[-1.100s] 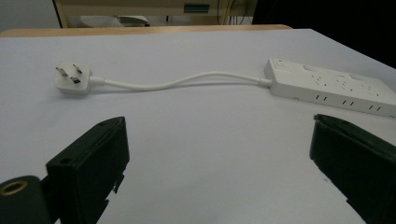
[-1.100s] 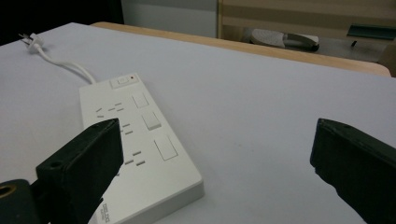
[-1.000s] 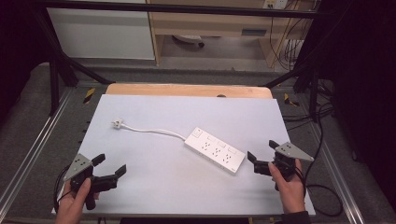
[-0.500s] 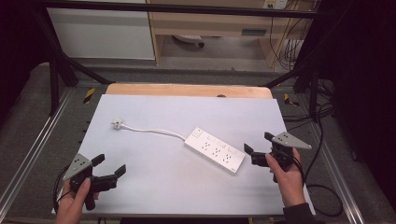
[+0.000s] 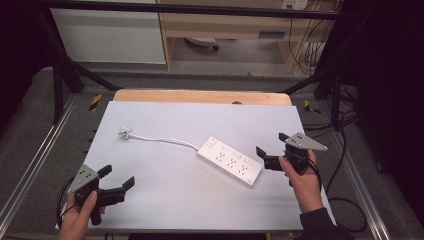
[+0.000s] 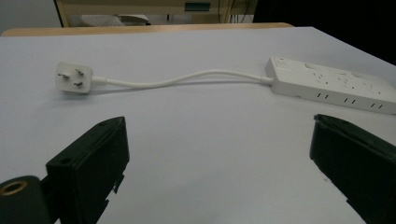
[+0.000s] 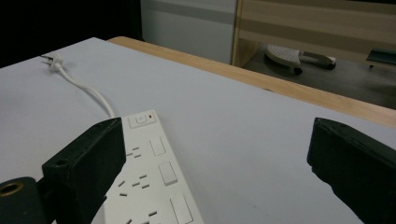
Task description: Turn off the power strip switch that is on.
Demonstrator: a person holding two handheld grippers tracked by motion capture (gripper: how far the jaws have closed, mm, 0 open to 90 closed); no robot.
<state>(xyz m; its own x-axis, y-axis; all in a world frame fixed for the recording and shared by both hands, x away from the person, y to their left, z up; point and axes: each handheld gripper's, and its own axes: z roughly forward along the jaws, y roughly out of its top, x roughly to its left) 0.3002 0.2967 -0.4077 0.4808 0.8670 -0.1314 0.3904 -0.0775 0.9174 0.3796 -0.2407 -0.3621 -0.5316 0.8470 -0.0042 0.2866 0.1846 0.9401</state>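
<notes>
Here the power strip [image 5: 230, 161] lies mid-bench, its plug [image 5: 124, 132] off toward the far left. The right claw [image 5: 272, 150] hovers spread just beside it; the left claw [image 5: 118, 178], also spread, waits well apart. A one-ended grab could swing the strip and drag the cord.

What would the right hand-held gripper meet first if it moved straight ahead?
Probably the power strip: the right hand-held gripper, jaws open, points at its near end. Whether it is held above the strip's height is unclear.
</notes>
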